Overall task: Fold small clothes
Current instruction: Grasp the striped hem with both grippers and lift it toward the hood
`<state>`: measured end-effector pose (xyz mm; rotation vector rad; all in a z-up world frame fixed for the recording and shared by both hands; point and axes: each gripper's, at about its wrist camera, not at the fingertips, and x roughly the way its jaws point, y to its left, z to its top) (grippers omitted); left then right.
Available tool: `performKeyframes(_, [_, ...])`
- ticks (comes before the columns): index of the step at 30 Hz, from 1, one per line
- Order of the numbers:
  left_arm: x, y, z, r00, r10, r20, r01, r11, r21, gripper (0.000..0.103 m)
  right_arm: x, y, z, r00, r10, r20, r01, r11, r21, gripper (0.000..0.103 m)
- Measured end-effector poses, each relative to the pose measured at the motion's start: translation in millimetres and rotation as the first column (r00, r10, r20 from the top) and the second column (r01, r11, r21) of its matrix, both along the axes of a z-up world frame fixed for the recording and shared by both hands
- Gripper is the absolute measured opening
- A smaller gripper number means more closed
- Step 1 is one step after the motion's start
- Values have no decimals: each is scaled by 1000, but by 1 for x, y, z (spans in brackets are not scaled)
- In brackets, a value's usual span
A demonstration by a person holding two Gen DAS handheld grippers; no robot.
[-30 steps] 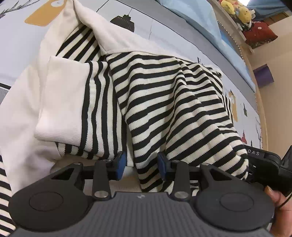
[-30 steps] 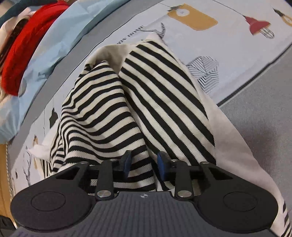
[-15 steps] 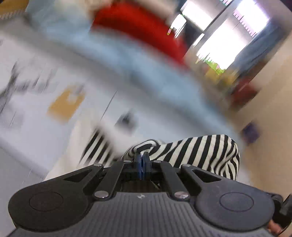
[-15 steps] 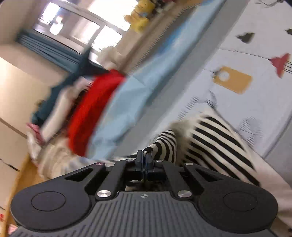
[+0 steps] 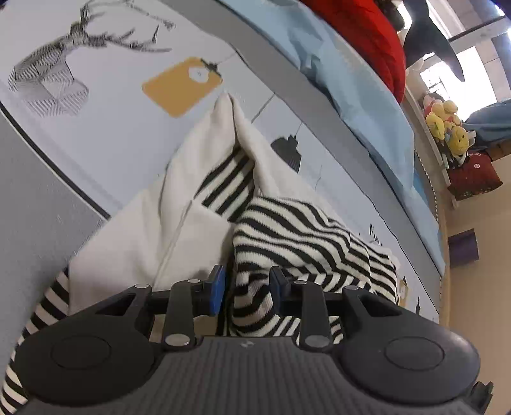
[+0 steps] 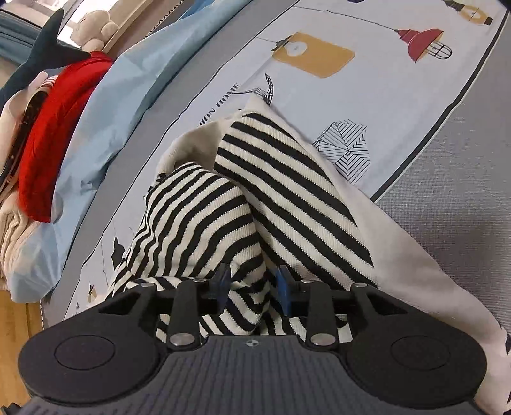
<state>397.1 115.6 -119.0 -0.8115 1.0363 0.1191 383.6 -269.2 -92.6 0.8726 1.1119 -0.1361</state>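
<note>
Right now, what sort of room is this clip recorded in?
Most likely a bedroom. The striped garment lies on a bed dressed in a printed bedsheet, a light blue duvet is bunched along the far side, and plush toys sit on a ledge beside the window.

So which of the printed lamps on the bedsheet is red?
The dome-shaped pendant lamp with a wire cage beneath it, at the right wrist view's upper right. The boxy lamp beside it is mustard yellow.

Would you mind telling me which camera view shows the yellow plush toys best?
The left wrist view: the yellow plush toys sit clearly on a ledge at its right edge. The right wrist view shows none of them, only a pale plush bear.
</note>
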Motion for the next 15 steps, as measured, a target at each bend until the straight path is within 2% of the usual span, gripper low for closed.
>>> performKeyframes(3, [-2, -4, -1, 998, -43, -51, 44, 999, 15, 32, 8, 4, -6, 1000, 17, -8, -17, 1000, 23, 36])
performKeyframes(4, [-2, -7, -4, 995, -62, -79, 65, 997, 38, 29, 9, 9, -9, 999, 27, -24, -26, 999, 33, 36])
performKeyframes(5, [-2, -9, -6, 994, -68, -84, 72, 996, 52, 8, 9, 11, -13, 998, 37, -43, -36, 999, 35, 36])
performKeyframes(6, [-3, -8, -5, 995, -66, -72, 70, 996, 53, 1, 8, 13, -17, 997, 52, -64, -50, 998, 29, 32])
performKeyframes(7, [-4, -7, 0, 997, -59, -39, 61, 997, 53, 1, 6, 14, -19, 996, 57, -74, -56, 998, 16, 25])
performKeyframes(8, [-5, -7, 6, 998, -57, 4, 56, 997, 61, 1, 5, 14, -19, 996, 55, -71, -55, 998, 12, 1])
performKeyframes(10, [-6, -7, 19, 995, -66, 74, 59, 994, 90, 1, 3, 14, -12, 999, 43, -28, -42, 999, 21, 1])
performKeyframes(12, [-7, -7, 23, 993, -70, 93, 62, 994, 88, 1, 1, 14, 1, 999, 44, 27, -44, 999, 6, 1])
performKeyframes(13, [-6, -7, 19, 995, -77, 64, 71, 994, 83, 1, 0, 14, 8, 998, 43, 46, -43, 999, 1, 1])
performKeyframes(15, [-3, -10, 2, 992, -102, -70, 109, 987, 115, 2, -2, 14, 12, 999, 35, 25, -35, 999, -23, 1])
